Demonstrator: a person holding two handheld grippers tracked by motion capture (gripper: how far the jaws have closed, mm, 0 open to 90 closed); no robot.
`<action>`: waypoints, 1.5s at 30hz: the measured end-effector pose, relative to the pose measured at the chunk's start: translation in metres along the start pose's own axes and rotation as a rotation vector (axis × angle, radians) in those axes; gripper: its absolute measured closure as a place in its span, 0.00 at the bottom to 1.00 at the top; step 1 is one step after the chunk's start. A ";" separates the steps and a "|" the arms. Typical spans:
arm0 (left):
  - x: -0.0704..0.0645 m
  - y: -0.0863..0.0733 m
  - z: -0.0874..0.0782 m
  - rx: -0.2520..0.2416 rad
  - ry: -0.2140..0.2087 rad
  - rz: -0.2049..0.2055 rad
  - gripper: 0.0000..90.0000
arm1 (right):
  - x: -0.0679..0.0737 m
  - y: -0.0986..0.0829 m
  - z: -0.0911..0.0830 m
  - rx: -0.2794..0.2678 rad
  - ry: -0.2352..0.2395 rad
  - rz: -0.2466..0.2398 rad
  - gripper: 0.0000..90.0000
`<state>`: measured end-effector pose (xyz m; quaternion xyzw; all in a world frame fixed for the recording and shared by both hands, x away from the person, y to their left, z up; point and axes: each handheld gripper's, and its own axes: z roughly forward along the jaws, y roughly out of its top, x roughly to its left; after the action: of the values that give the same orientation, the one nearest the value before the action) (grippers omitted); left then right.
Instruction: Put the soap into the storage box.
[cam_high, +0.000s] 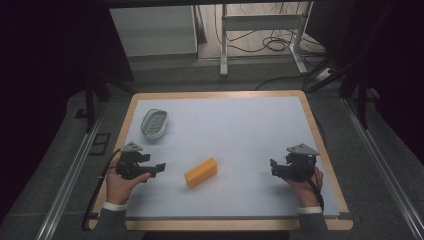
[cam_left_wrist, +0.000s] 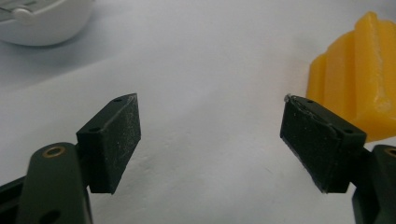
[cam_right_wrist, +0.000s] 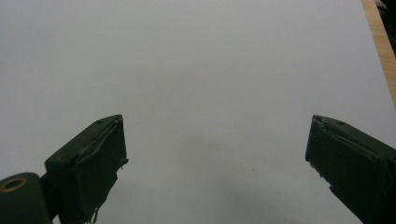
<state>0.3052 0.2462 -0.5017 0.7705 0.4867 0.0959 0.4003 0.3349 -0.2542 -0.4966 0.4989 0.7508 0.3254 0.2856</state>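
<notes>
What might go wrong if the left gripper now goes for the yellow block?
The yellow block lies to the side of the open left gripper, beside one jaw, not between the two. Closing now would probably push it away or grip nothing. The block lies at an angle on the smooth mat, so a corner grip may slip.

Cut off by the left gripper view's edges: yellow block (cam_left_wrist: 359, 79) at right, white dish (cam_left_wrist: 42, 21) at top left, its contents unreadable.

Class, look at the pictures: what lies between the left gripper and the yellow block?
Nothing: the high view shows bare pale mat between the left gripper and the yellow block.
</notes>
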 end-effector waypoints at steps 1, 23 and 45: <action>-0.001 0.000 0.001 0.007 -0.001 0.005 0.23 | 0.000 0.000 0.000 0.000 0.001 0.000 0.06; -0.004 0.000 0.002 0.017 0.028 0.021 0.24 | -0.004 -0.005 -0.008 -0.024 0.025 0.008 0.08; -0.016 0.007 -0.026 -0.013 0.075 0.019 0.21 | -0.008 -0.006 -0.007 -0.021 0.039 0.008 0.08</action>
<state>0.2878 0.2455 -0.4754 0.7685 0.4933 0.1318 0.3856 0.3288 -0.2649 -0.4955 0.4924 0.7509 0.3438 0.2748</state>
